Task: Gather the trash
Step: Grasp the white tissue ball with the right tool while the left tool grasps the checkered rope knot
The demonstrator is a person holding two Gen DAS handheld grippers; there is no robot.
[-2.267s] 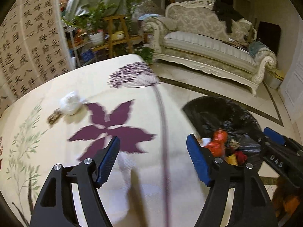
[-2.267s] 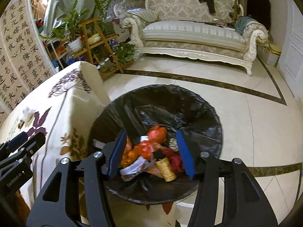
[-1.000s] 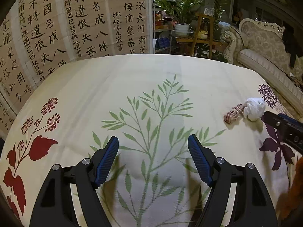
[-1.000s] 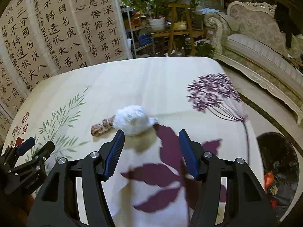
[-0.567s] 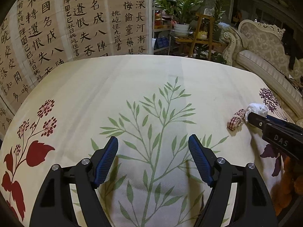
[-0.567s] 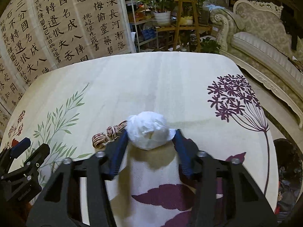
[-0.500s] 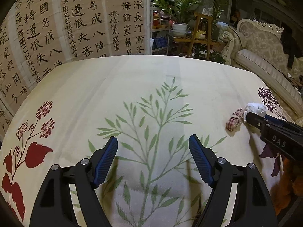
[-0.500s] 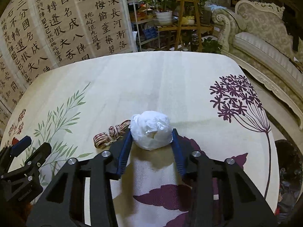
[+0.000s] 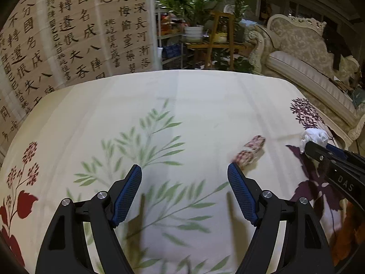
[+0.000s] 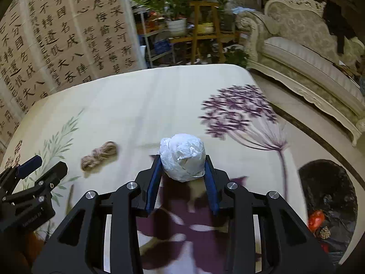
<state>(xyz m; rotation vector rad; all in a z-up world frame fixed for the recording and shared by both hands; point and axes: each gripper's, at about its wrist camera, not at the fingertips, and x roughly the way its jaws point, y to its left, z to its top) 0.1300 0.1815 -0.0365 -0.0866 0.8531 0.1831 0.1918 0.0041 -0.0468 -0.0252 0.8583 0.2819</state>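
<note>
Two pieces of trash are seen on the tablecloth, a smooth cream fabric printed with green sprigs, red blossoms and purple flowers. The crumpled white plastic ball, wrinkled and roughly round, is clamped between the blue textured pads of the right gripper, at 12 o'clock from its black frame; whether the ball is lifted off the cloth cannot be told. A small coiled bundle of twine, fibrous and lumpy, is left lying at 9 o'clock of the ball, near it but apart. In the left wrist view the bundle is smeared by motion blur, so its weave is hard to make out, and the ball is partly covered by the right gripper's black finger at 3 o'clock. The left gripper is held spread wide with nothing between its pads. A black-lined trash bin is glimpsed at 4 o'clock in the right wrist view, cut off by the lens edge, its contents indistinct.
</note>
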